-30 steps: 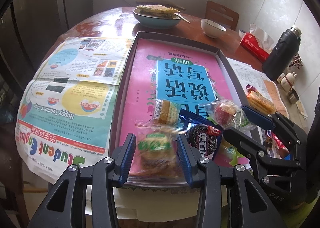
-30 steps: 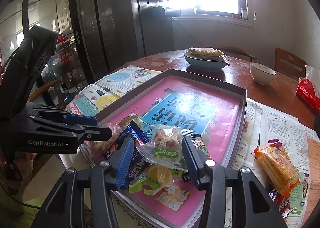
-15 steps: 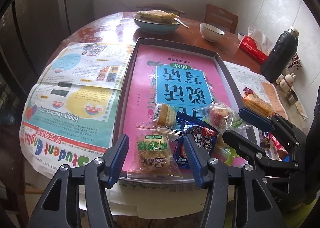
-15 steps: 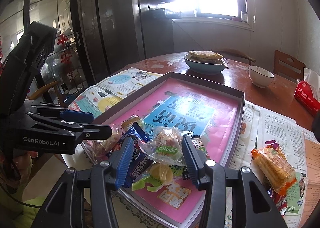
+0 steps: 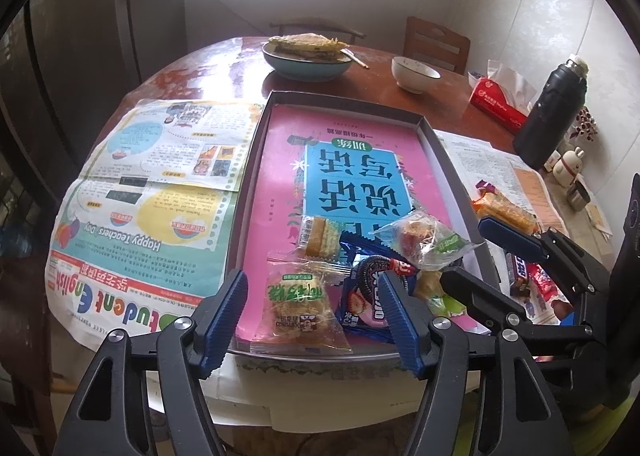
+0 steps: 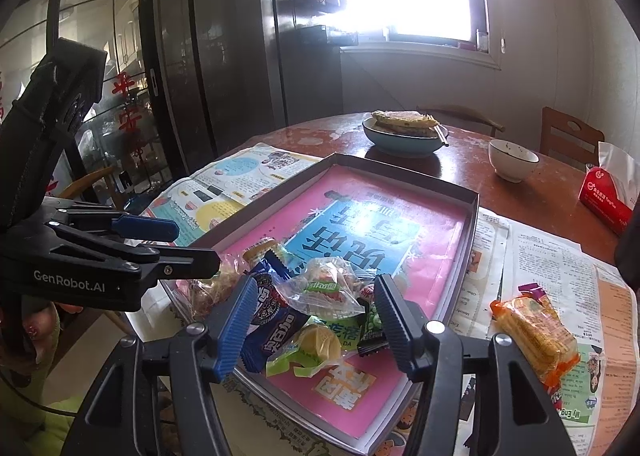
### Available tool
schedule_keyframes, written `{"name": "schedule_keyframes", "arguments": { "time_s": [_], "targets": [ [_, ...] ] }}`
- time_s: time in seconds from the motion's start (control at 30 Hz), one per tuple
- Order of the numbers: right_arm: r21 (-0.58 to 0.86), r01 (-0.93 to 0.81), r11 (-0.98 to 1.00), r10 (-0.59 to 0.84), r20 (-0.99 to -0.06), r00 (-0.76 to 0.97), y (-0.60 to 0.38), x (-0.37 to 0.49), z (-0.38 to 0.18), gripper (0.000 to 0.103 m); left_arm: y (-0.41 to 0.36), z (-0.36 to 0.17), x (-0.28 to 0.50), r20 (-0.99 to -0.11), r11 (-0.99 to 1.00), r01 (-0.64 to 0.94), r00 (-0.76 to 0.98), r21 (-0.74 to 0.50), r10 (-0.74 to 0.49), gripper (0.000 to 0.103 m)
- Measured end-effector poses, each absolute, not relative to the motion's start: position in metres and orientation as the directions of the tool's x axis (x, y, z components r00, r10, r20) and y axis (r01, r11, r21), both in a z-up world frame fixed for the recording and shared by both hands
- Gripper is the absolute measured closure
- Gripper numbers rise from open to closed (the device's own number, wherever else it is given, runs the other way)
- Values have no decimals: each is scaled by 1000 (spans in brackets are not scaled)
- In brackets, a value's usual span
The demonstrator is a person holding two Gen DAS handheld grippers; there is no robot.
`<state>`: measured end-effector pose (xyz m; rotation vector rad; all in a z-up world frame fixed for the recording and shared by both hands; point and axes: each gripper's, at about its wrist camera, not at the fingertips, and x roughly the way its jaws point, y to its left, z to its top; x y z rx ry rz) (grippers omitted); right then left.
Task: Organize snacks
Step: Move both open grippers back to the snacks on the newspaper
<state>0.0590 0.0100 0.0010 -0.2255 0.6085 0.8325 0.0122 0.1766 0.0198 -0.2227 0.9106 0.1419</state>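
Observation:
A shallow grey tray (image 5: 256, 160) with a pink book as its floor lies on the round table. Several wrapped snacks lie at its near end: a yellow cake packet (image 5: 298, 306), a blue Oreo pack (image 5: 366, 296), a clear candy bag (image 5: 424, 236) and a wafer (image 5: 318, 234). My left gripper (image 5: 314, 318) is open, above the near rim, with the cake packet between its fingers. My right gripper (image 6: 314, 318) is open above the candy bag (image 6: 324, 290), the Oreo pack (image 6: 272, 320) and a green-wrapped sweet (image 6: 314, 346). An orange cracker packet (image 6: 536, 338) lies outside the tray (image 6: 474, 232) on newspaper.
A colourful newspaper (image 5: 152, 192) lies left of the tray. A dish of flatbread (image 5: 308, 54), a white bowl (image 5: 414, 74), a red tissue pack (image 5: 498, 104) and a black flask (image 5: 554, 112) stand behind. More wrapped bars (image 5: 536, 284) lie at right.
Both grippers have drawn back and up from the snack pile. The left gripper's fingers have opened wider around the cake packet, which stays in the tray.

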Motion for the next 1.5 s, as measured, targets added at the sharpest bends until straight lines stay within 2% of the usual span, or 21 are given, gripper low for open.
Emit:
{"name": "schedule_keyframes", "arguments": {
  "time_s": [0.33, 0.47, 0.67, 1.23, 1.37, 1.5],
  "targets": [
    [37, -734, 678, 624, -558, 548, 2, 54, 10, 39, 174, 28, 8, -783, 966, -226, 620, -122, 46, 28],
    [33, -724, 689, 622, -538, 568, -3, 53, 17, 30, 171, 31, 8, -778, 968, -222, 626, -118, 49, 25],
    [35, -713, 700, 619, -526, 583, -9, 55, 21, 29, 162, 36, 9, -766, 976, -192, 641, -104, 45, 21],
    [51, -672, 739, 599, -506, 621, -31, 59, 27, 28, 144, 41, 19, -764, 985, -139, 645, -102, 12, 21],
    [52, -658, 751, 589, -501, 633, -38, 59, 28, 23, 140, 42, 22, -766, 987, -127, 643, -101, 5, 21],
    [55, -645, 762, 581, -496, 645, -43, 60, 29, 22, 134, 42, 25, -766, 989, -113, 643, -98, -2, 21]
  ]
}}
